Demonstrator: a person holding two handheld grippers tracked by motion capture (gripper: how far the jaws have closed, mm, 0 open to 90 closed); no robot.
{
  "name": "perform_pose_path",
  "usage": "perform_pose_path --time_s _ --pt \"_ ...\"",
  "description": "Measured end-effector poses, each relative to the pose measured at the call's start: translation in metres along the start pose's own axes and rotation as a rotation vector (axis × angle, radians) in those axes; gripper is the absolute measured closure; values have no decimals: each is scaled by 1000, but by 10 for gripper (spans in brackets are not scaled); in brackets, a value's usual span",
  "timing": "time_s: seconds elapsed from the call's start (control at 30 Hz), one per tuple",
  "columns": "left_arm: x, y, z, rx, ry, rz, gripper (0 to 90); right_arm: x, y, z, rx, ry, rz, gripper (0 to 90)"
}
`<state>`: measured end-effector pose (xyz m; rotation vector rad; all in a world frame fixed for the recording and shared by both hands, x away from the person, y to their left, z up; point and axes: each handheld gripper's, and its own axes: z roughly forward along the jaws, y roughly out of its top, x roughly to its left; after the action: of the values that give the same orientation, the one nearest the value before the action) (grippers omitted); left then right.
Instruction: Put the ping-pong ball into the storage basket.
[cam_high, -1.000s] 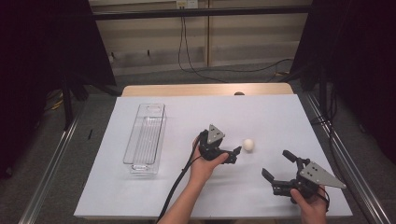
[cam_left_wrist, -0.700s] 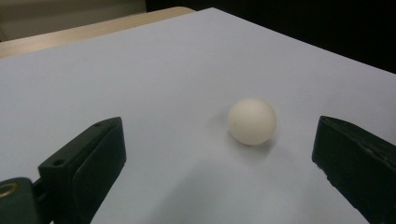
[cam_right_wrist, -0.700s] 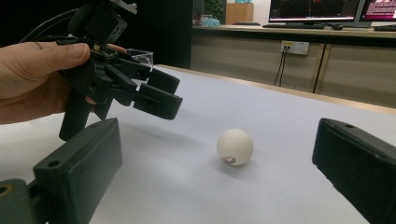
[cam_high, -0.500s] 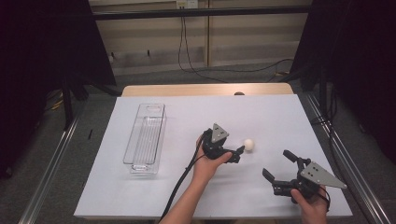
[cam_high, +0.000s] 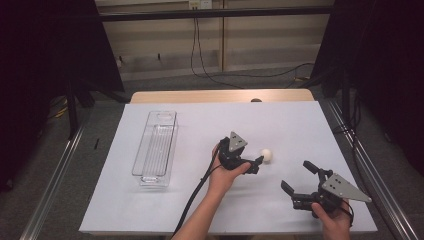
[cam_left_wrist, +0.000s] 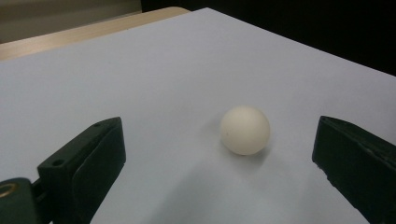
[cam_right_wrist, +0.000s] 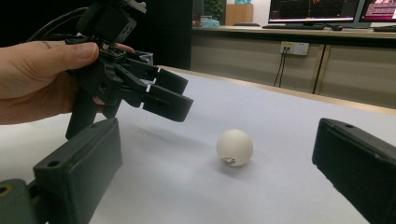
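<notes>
A small white ball (cam_high: 266, 155) lies on the white table (cam_high: 300, 125), right of centre. My left gripper (cam_high: 256, 163) is just left of it, held in a hand, fingers pointing at the ball. In the left gripper view the ball (cam_left_wrist: 245, 129) rests a little ahead of the left gripper (cam_left_wrist: 217, 140), whose jaws stand open and wide apart without touching it. My right gripper (cam_high: 296, 176) is open near the front right, aimed back at the ball (cam_right_wrist: 234, 147). The right gripper view also shows the left gripper (cam_right_wrist: 180, 95) hovering low, left of the ball.
A clear plastic bin (cam_high: 156, 147), long and narrow with nothing in it, stands on the left half of the table. The left gripper's cable (cam_high: 195, 195) trails toward the front edge. Metal rails (cam_high: 55, 180) run along both sides of the table.
The left gripper has edged to the right, closer to the ball. The ball and the right gripper have stayed where they were.
</notes>
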<state>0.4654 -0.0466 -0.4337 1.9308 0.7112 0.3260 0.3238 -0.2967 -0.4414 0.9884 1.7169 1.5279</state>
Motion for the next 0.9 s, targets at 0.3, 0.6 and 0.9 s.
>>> perform_pose_path --time_s 0.3,0.6,0.9 --pt "-1 2 4 -7 -15 4 28 0 0 0 0 2 -2 10" --pt "-3 2 6 -8 -9 3 28 0 0 0 -2 0 -3 10" --pt "-3 1 10 -1 -14 -1 28 -1 0 0 -1 -1 -1 10"
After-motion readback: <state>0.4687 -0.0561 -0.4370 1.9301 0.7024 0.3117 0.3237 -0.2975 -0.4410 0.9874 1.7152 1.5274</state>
